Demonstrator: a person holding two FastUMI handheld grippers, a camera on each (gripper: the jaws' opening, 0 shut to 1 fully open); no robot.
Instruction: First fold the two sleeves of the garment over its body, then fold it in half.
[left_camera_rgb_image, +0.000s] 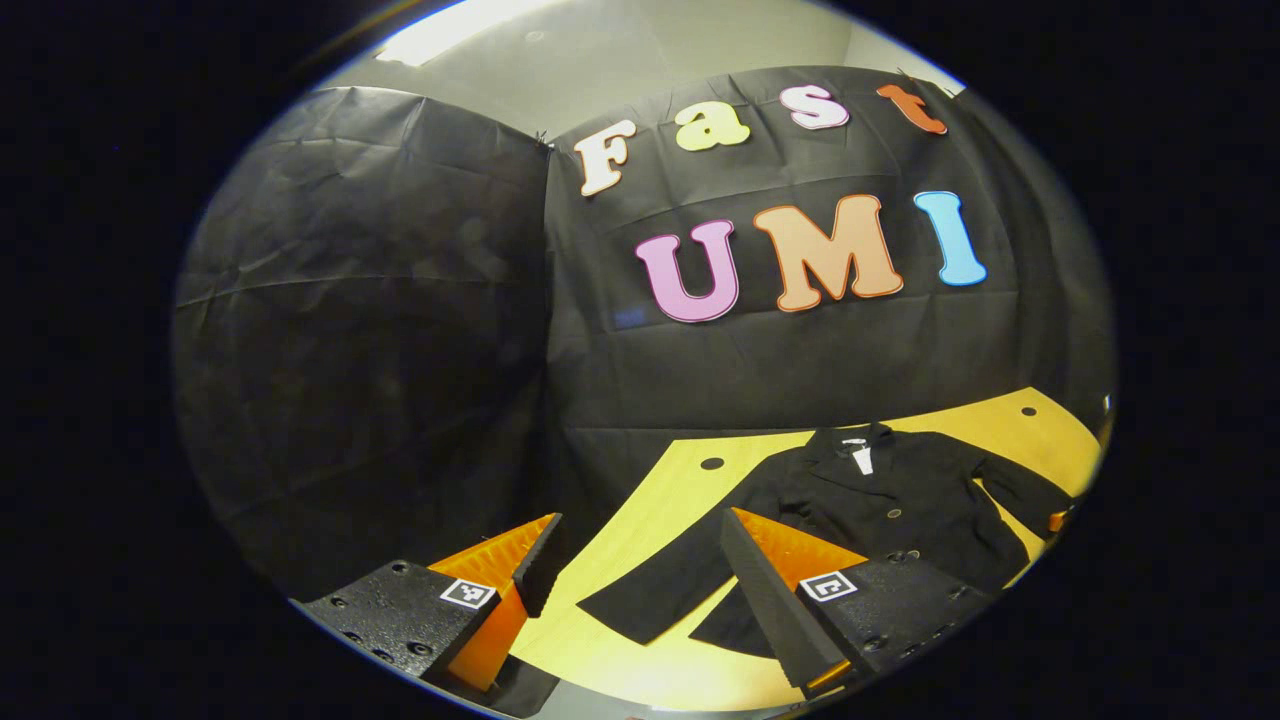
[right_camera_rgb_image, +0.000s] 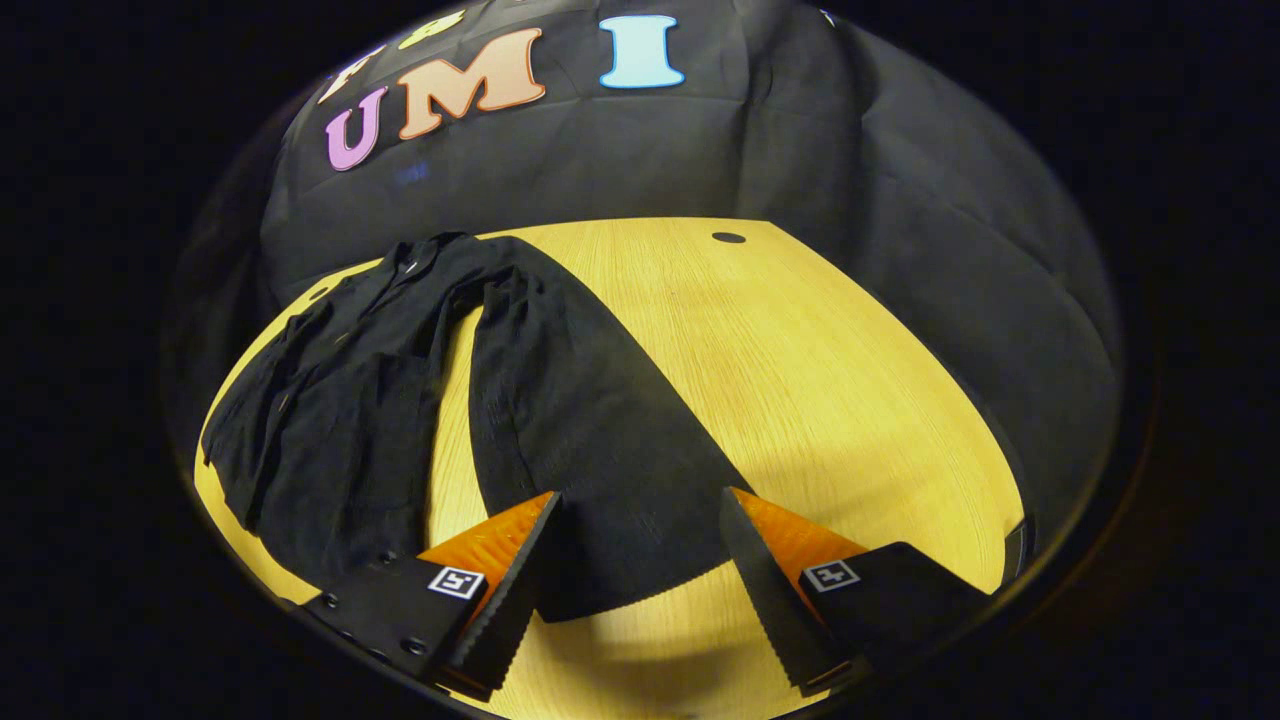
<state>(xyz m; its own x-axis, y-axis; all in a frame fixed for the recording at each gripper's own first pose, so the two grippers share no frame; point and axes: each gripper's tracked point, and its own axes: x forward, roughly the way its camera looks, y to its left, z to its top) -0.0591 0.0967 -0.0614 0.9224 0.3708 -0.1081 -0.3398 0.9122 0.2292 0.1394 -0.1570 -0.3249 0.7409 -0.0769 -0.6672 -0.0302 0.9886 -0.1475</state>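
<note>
One black garment (left_camera_rgb_image: 890, 510), a buttoned jacket with a collar, lies spread flat on the yellow wooden surface (left_camera_rgb_image: 680, 480), and both of its sleeves are still stretched out away from its body, so neither fold has been made. In the left gripper view the collar points toward the booth's black cloth wall (left_camera_rgb_image: 400, 300), a white tag shows inside the neck, and one sleeve (left_camera_rgb_image: 670, 585) runs diagonally down toward the camera, its cuff lying flat between the two fingers of the left gripper (left_camera_rgb_image: 640, 560). That gripper hangs above the surface with its jaws spread wide and holding nothing. In the right gripper view the other sleeve (right_camera_rgb_image: 590, 420) runs from the shoulder down toward the camera as a broad dark band, with a strip of bare surface between it and the jacket's body (right_camera_rgb_image: 330, 420). Its cuff end lies between the two fingers of the right gripper (right_camera_rgb_image: 640, 540), whose jaws are likewise released and wide apart, gripping nothing; whether the fingertips touch the cloth cannot be told. Two small dark round holes show in the surface in the left gripper view, one near each far corner, and one hole (right_camera_rgb_image: 728, 238) is plain in the right gripper view.
</note>
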